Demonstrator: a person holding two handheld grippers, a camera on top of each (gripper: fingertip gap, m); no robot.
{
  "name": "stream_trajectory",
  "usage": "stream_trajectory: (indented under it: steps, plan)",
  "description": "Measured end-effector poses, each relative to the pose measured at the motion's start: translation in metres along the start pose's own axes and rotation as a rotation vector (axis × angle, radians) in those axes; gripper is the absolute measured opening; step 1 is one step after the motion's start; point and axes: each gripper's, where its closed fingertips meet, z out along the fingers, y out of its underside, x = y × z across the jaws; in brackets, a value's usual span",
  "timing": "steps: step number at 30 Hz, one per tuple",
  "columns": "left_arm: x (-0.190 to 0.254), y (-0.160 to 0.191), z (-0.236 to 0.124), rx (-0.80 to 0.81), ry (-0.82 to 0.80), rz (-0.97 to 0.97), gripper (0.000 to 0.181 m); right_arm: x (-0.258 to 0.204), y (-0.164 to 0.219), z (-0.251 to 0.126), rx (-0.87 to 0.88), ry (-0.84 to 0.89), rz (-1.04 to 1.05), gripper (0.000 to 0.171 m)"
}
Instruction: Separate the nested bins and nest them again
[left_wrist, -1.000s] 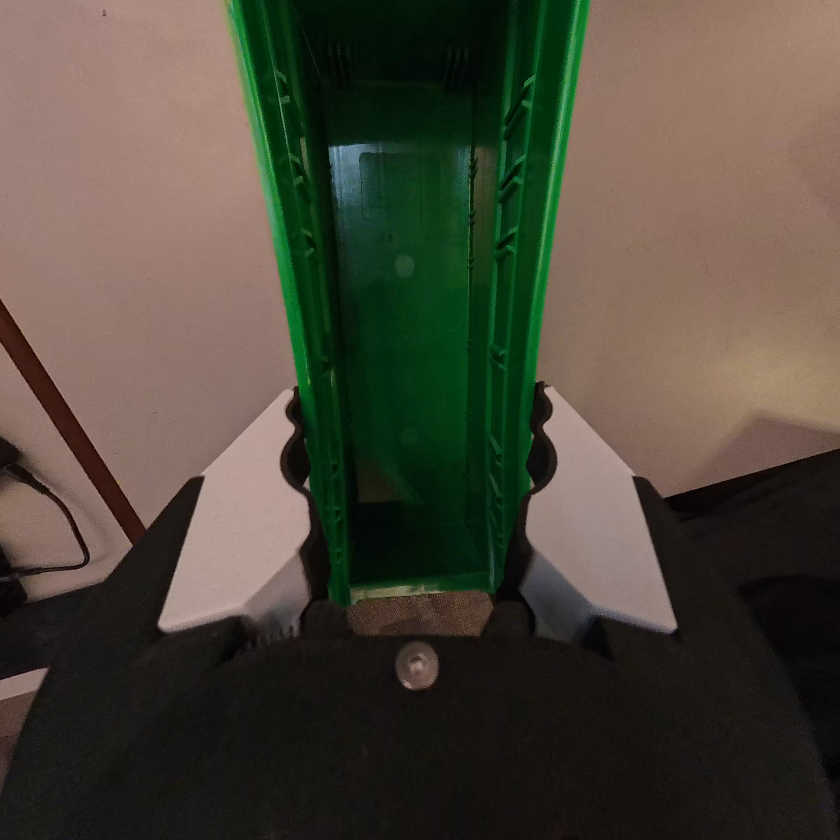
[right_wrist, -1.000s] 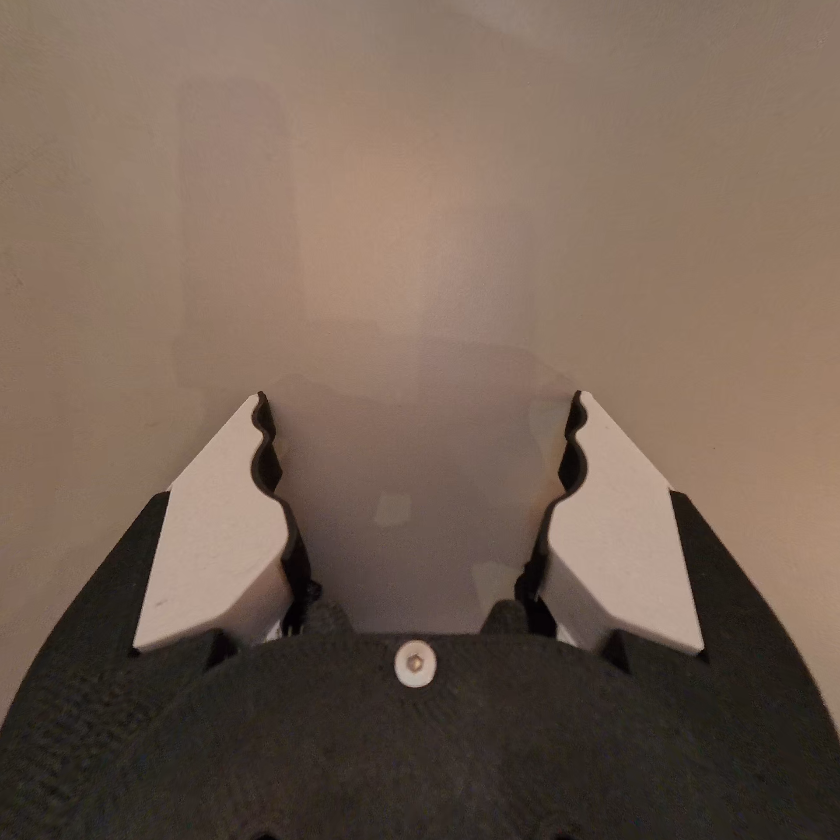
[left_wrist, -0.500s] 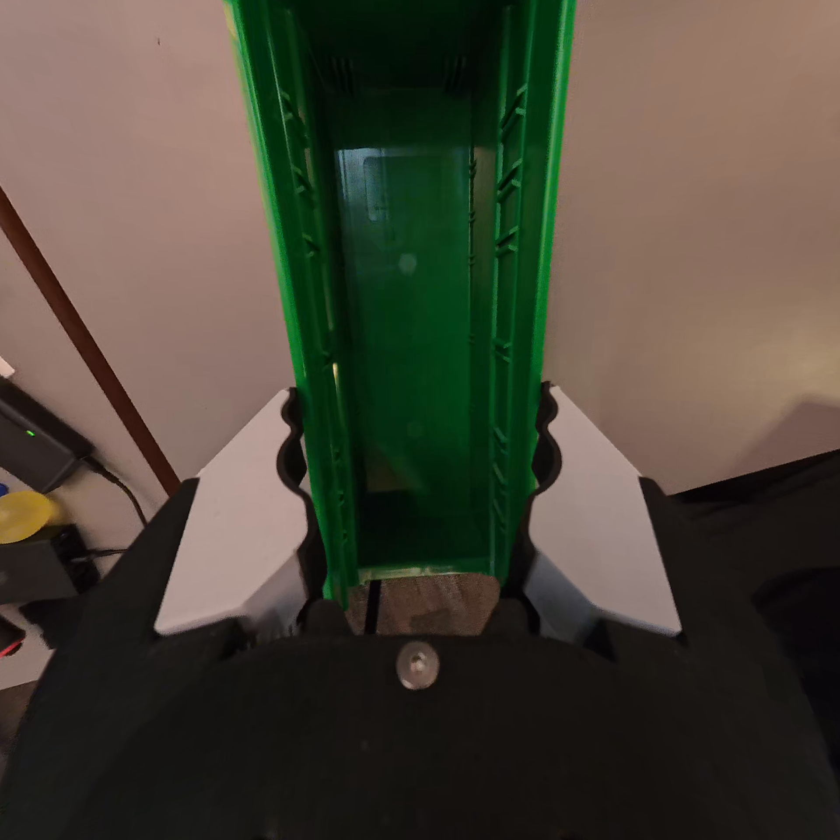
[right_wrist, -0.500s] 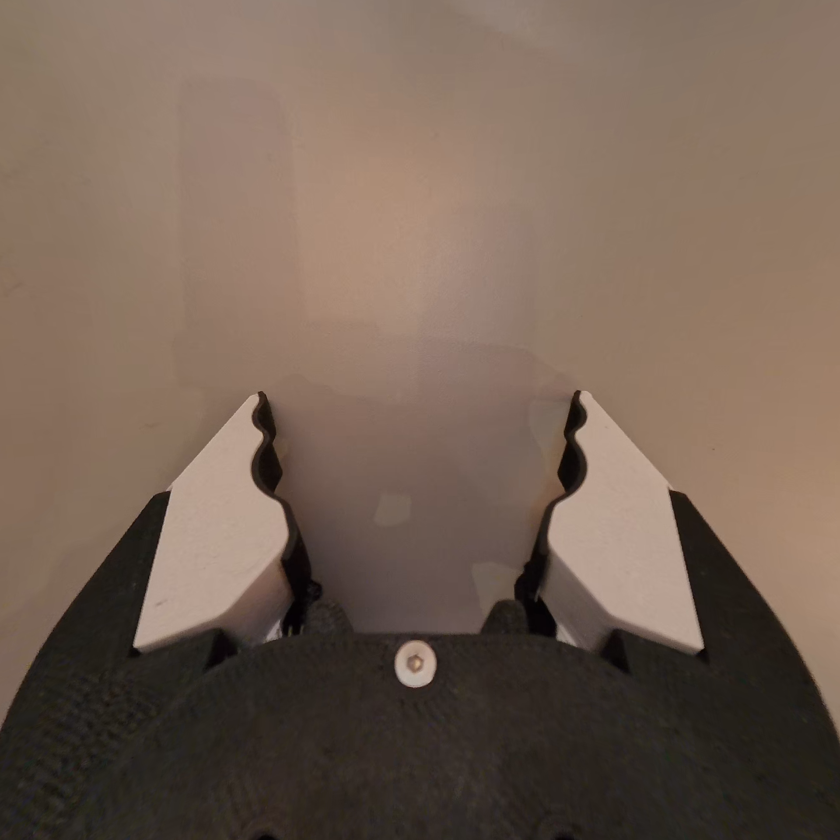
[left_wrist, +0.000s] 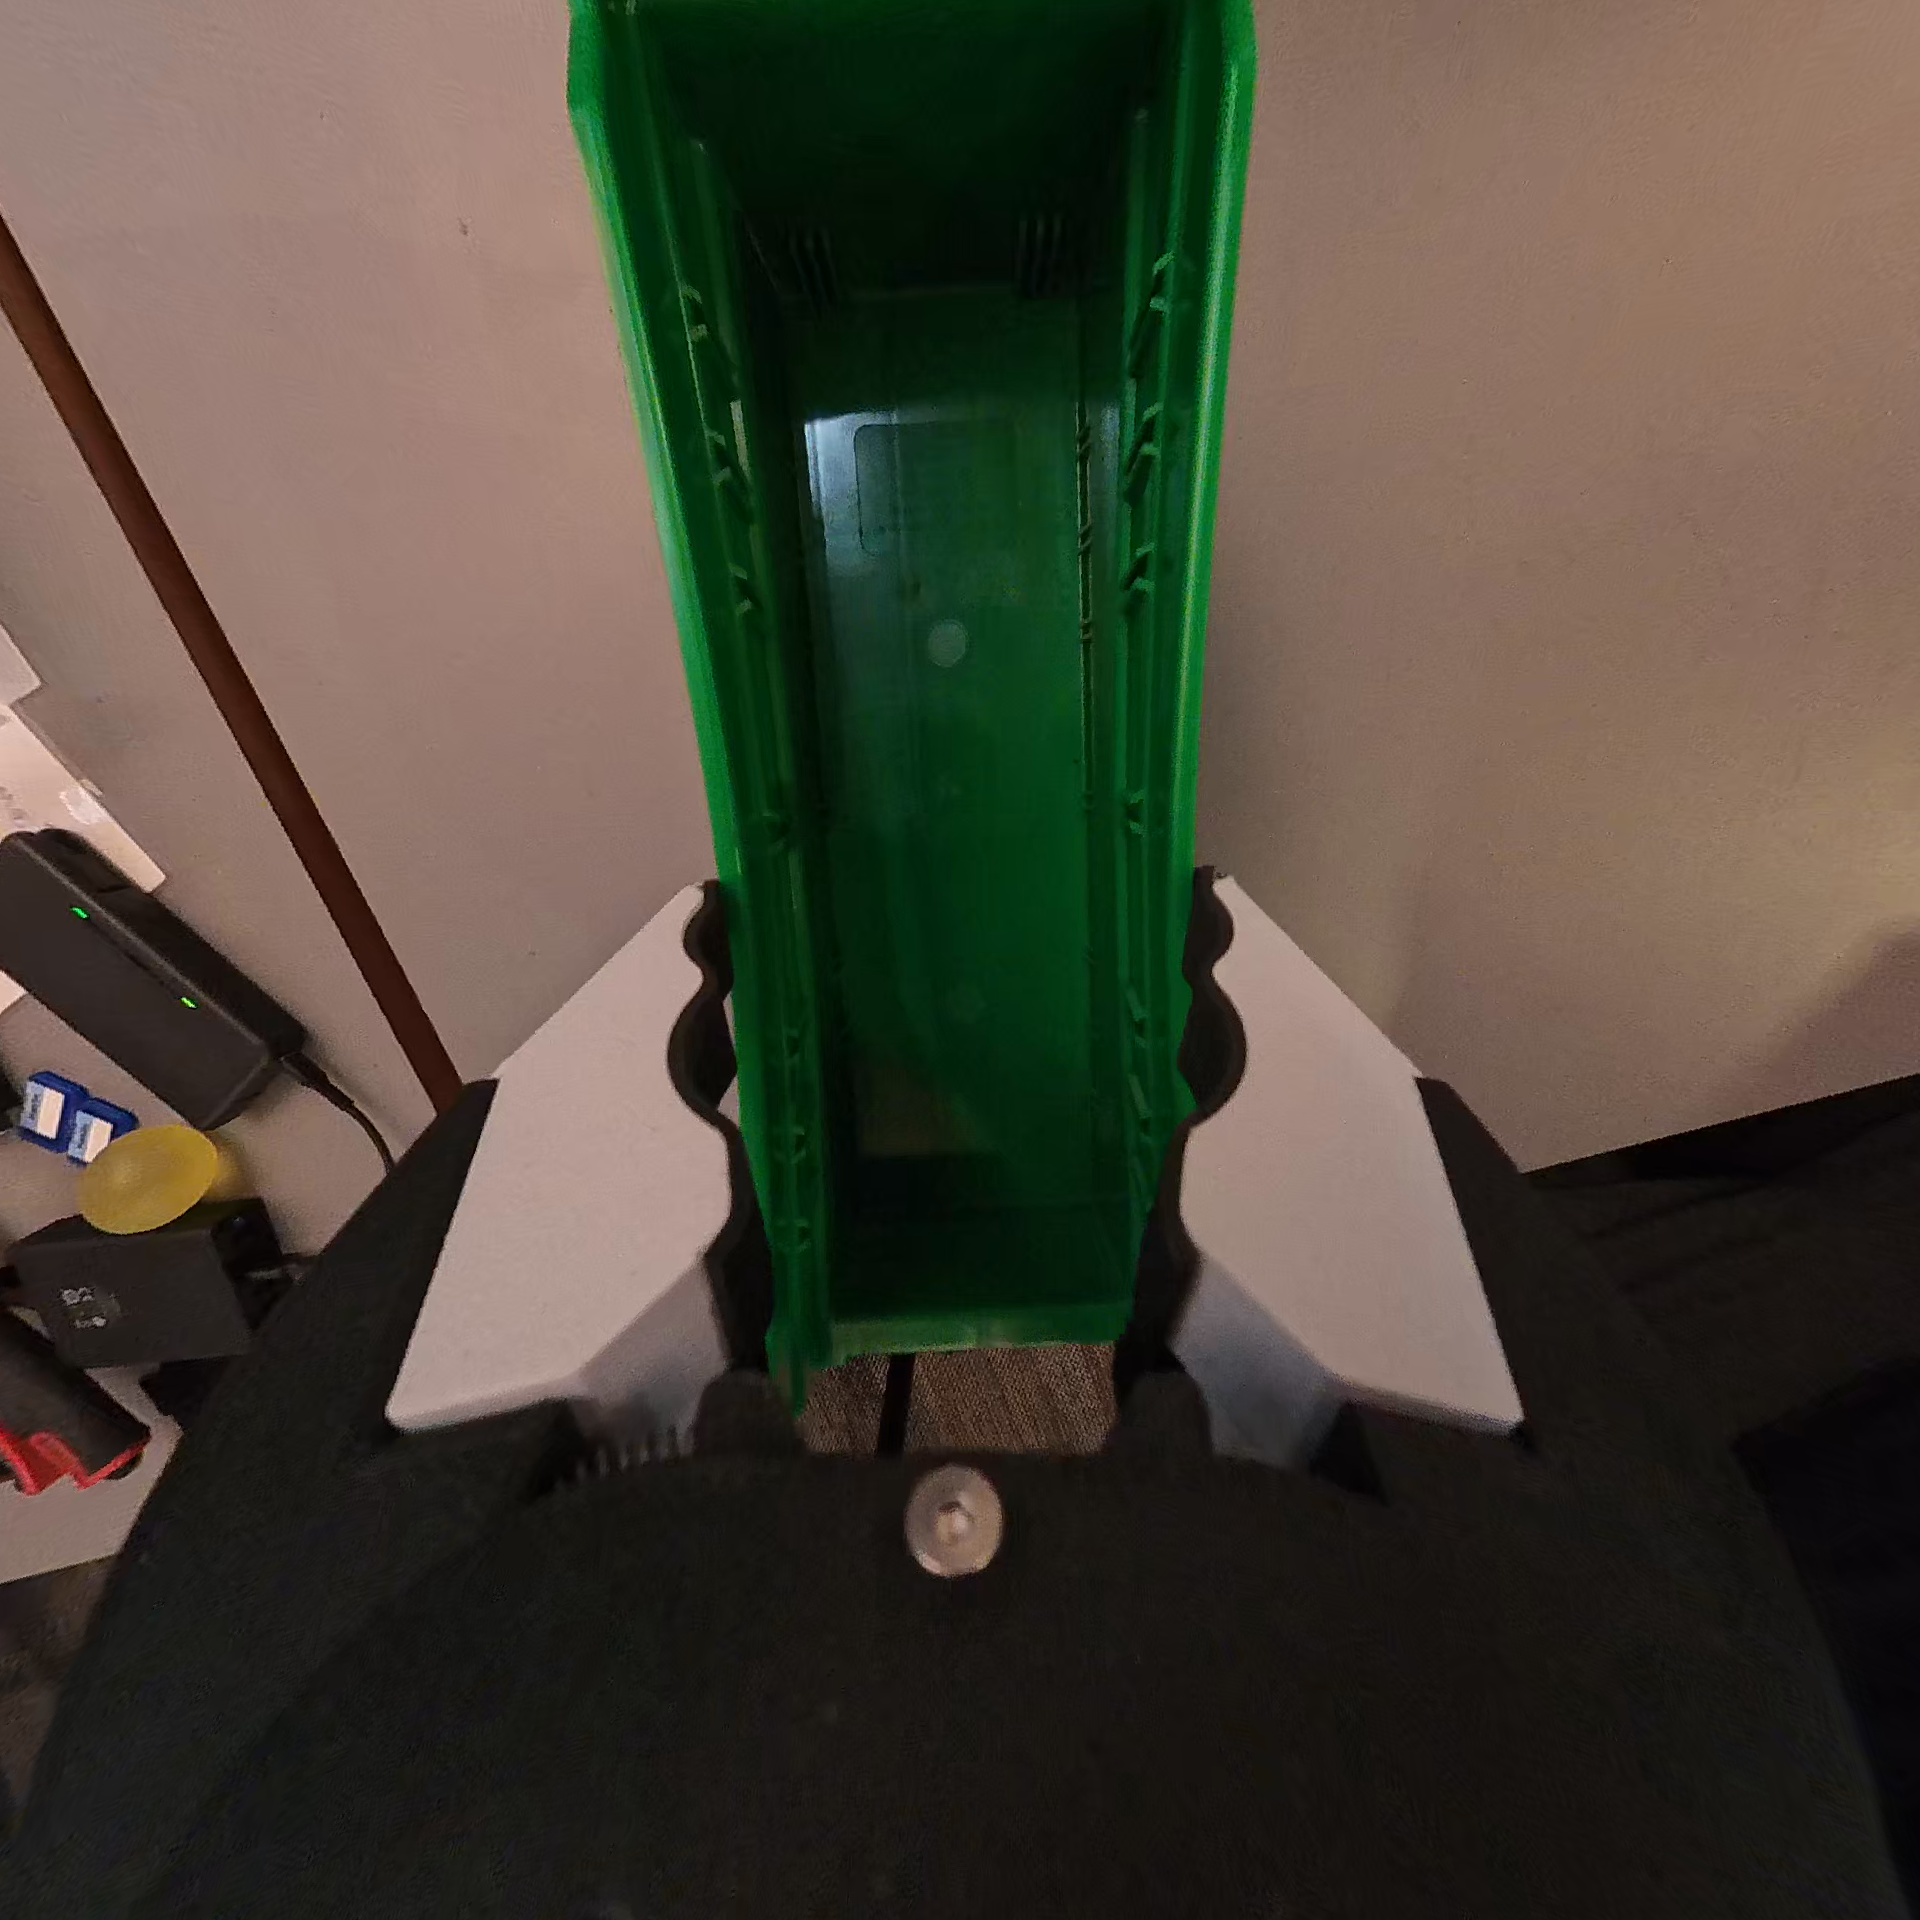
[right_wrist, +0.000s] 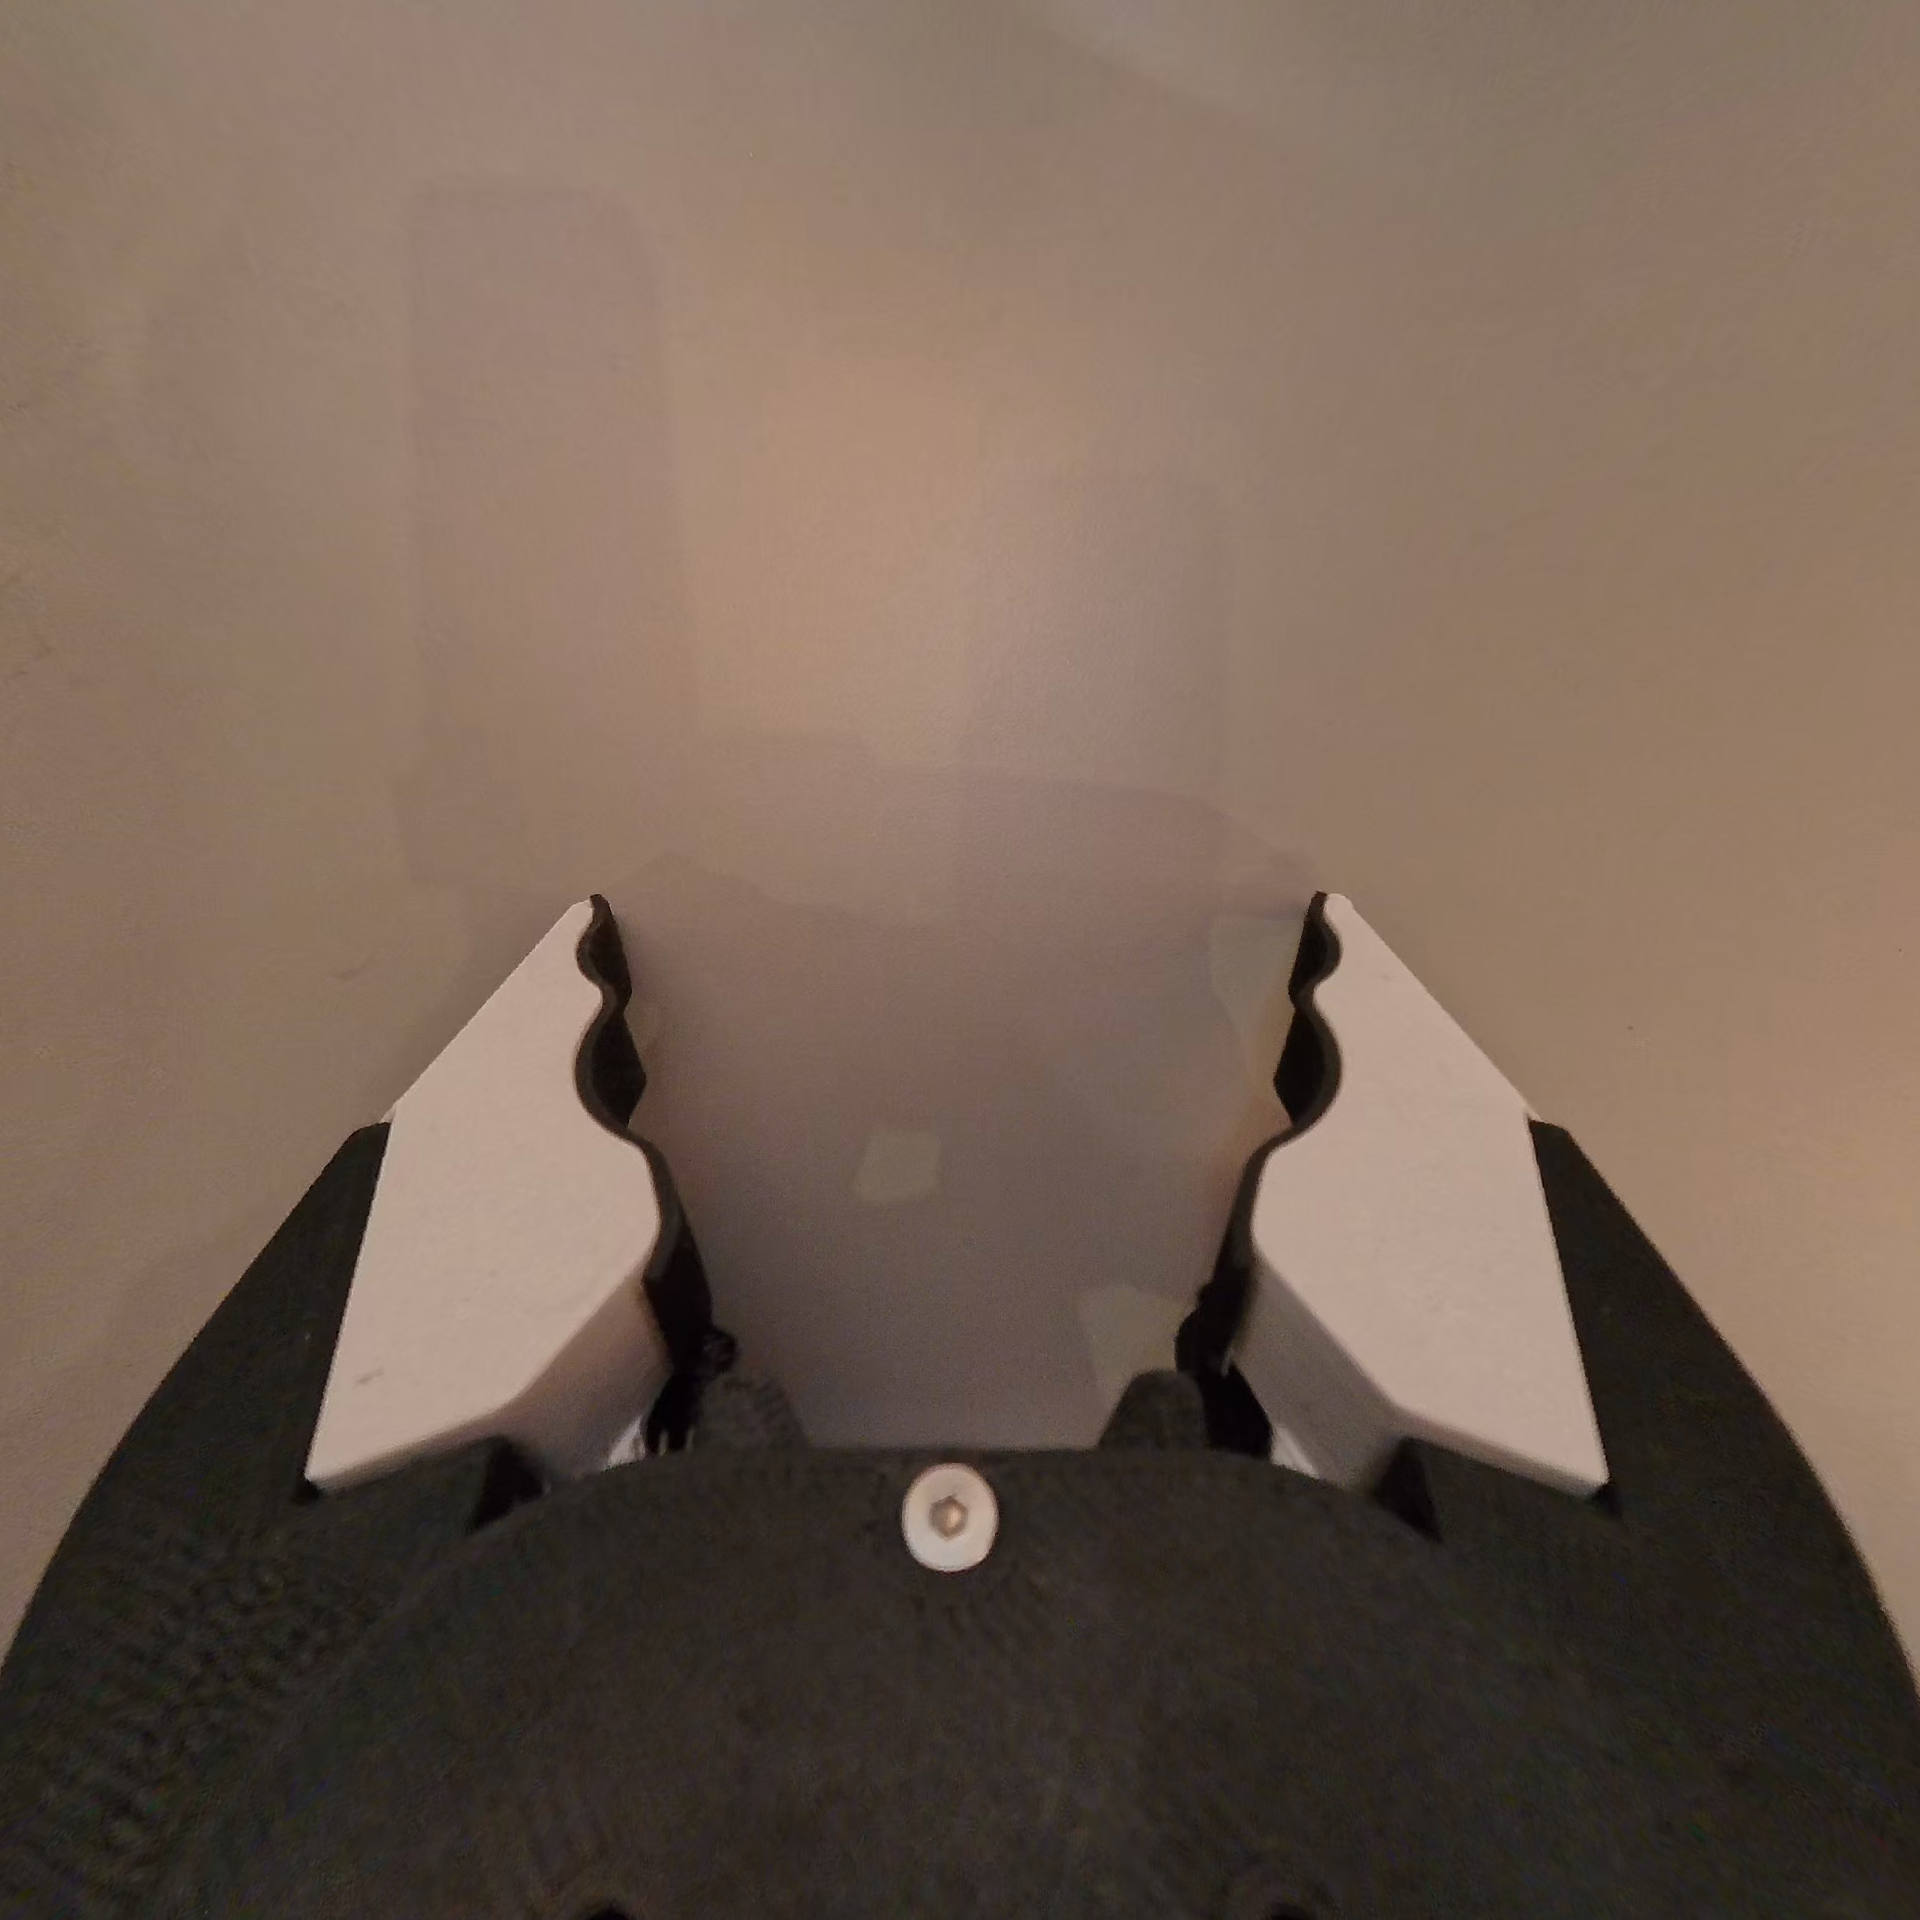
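— While the left gripper (left_wrist: 956, 1101) points at the wall (left_wrist: 1558, 520), what's it holding?
— A green bin (left_wrist: 935, 727), pinched by its ribbed sides — glossy plastic, long, open face toward us.
— And the right gripper (right_wrist: 956, 1039)?
— Level, aimed at plain beige wall (right_wrist: 935, 416) — white fingers (right_wrist: 488, 1195) spread wide, nothing between them.

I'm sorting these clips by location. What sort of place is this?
Probably a home or small office corner, not a factory: plain painted wall, a black charger and small gadgets on a side surface, while the left gripper holds a green bin.
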Motion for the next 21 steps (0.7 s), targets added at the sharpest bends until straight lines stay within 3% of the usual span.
stream_trajectory:
  steps: [12,21]
  plan:
    - [-0.001,-0.021,-0.037,0.101,-0.014,0.006,0.088,0.000,0.000,0.000,0.001,0.001,0.001,0.125]
    - [0.001,0.011,-0.003,-0.043,0.013,-0.003,0.102,0.000,0.000,0.000,0.001,0.001,0.001,0.125]
